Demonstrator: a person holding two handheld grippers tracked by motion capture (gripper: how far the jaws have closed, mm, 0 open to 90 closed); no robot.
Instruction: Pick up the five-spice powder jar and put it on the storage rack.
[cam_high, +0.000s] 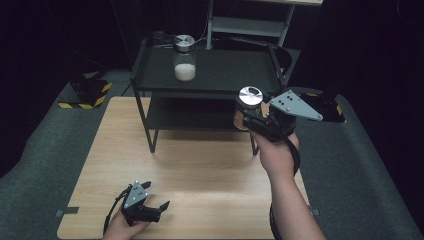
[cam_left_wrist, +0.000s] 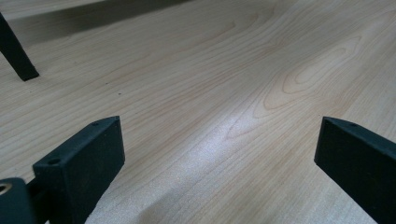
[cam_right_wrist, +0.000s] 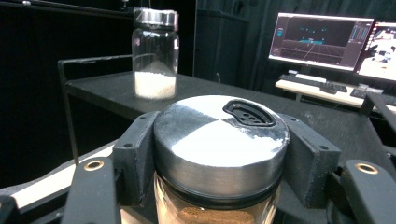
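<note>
My right hand-held gripper (cam_right_wrist: 219, 154) clamps the brown spice jar (cam_right_wrist: 220, 140) just under its metal lid, held upright before the black shelf (cam_high: 225, 70). My left hand-held gripper (cam_high: 152, 200) rests spread apart over the table (cam_high: 200, 170).

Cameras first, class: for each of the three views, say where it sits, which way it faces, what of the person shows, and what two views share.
High view: above the person's side, looking forward and down on the table and black shelf; both forearms show.
Left gripper view: rides the left hand-held gripper, facing bare tabletop; two black jaws, apart.
Right gripper view: rides the right hand-held gripper, facing the shelf; jaws clamp a brown-spice jar.
Shared: high and right gripper views both show the white-powder jar.
</note>
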